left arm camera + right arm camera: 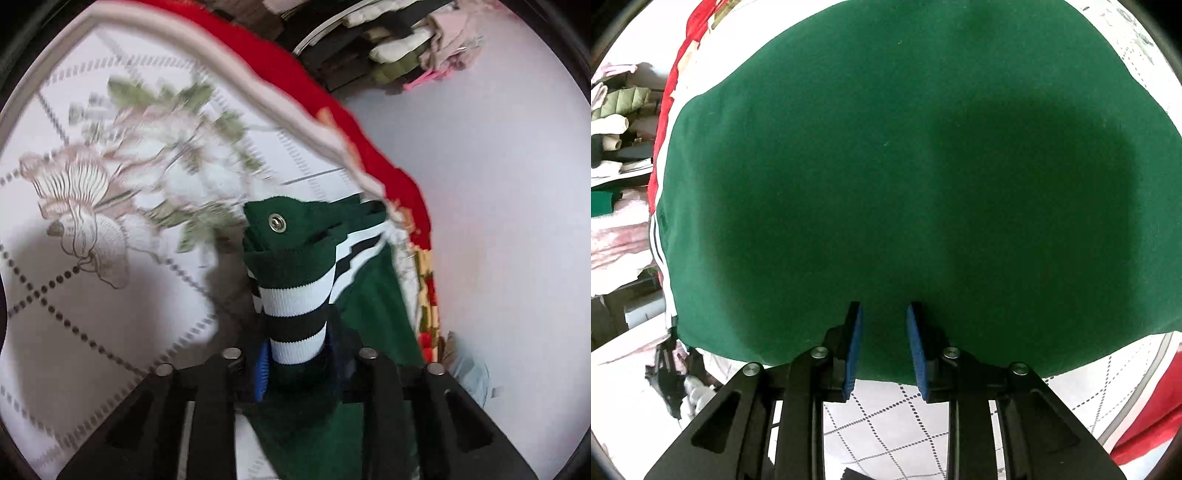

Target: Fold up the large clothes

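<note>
Green jacket (905, 166) lies spread on the quilt (886, 417). Left gripper (295, 365) pinches its striped cuff (291, 314), raised off the quilt; right gripper (884, 347) hovers part-open at the hem.

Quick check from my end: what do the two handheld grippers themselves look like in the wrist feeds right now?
Both match: matte black angular linkage arms with triangular cut-outs and round silver pivot pins. The right gripper has two flat blue ribbed pads. On the left gripper only one blue pad shows; the other is covered. No cables, markings, sleeves or hands are visible.
</note>
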Action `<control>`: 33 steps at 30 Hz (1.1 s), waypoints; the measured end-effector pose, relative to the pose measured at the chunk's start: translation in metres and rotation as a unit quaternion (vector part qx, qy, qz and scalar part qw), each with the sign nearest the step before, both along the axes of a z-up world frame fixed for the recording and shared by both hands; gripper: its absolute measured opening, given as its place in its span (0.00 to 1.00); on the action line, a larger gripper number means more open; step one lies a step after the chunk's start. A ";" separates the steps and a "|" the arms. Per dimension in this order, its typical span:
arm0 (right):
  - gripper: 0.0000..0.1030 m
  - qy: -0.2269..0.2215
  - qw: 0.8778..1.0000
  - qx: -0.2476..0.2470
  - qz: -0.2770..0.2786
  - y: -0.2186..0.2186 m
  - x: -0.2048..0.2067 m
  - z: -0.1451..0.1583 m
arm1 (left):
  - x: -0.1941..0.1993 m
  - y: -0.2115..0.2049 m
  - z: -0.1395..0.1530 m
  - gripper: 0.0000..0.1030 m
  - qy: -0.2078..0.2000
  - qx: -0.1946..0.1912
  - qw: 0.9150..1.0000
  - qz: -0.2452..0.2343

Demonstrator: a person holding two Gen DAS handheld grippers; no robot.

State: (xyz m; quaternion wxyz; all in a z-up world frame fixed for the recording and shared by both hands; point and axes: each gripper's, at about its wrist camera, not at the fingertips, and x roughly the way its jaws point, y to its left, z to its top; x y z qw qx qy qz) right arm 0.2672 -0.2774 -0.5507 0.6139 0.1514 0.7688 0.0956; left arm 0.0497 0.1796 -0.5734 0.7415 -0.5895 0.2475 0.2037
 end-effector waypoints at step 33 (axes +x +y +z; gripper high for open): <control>0.25 -0.035 0.994 0.004 0.103 0.182 0.043 -0.006 | 0.044 0.033 0.073 0.30 0.081 0.156 0.983 -0.057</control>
